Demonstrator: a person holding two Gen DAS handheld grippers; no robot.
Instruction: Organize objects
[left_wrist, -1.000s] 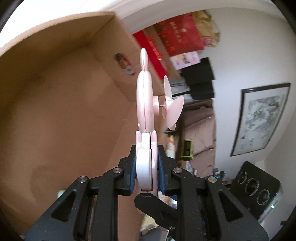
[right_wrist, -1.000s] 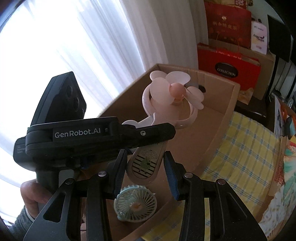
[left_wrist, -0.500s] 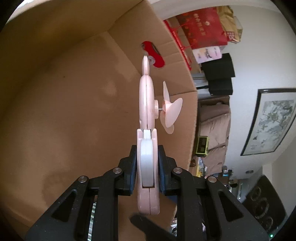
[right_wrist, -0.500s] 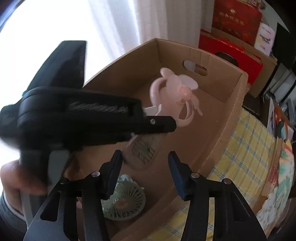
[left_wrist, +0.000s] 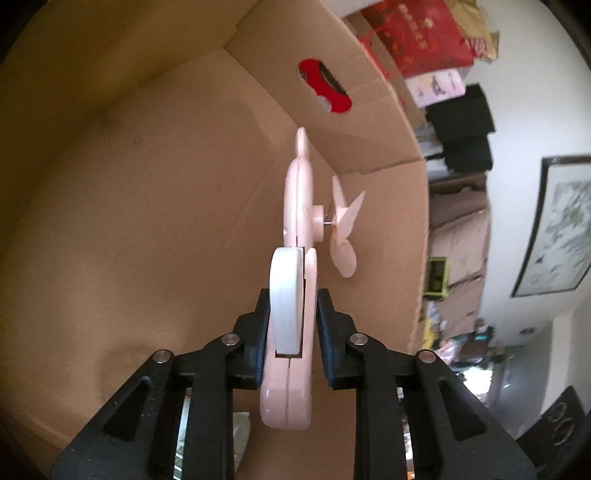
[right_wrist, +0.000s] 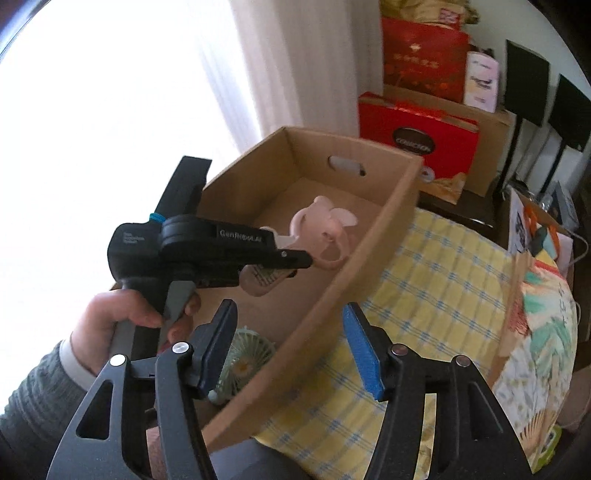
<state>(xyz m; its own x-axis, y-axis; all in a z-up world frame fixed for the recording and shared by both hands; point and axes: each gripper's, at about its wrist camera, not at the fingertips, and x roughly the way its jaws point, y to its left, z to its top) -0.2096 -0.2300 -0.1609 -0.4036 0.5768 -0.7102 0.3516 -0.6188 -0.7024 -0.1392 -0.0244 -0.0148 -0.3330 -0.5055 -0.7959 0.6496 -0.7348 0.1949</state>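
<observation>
My left hand-held gripper (left_wrist: 291, 332), just easing apart, holds the pink fan (left_wrist: 295, 266) low inside the box (left_wrist: 147, 184) for release, while my right hand-held gripper (right_wrist: 291, 350), jaws just widened, stands empty.

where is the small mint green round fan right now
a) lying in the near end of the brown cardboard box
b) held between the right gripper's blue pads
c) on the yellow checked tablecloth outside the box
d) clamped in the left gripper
a: the mint green fan lies on the floor of the cardboard box, behind the empty, open right gripper; the left gripper holds the pink fan.
</observation>
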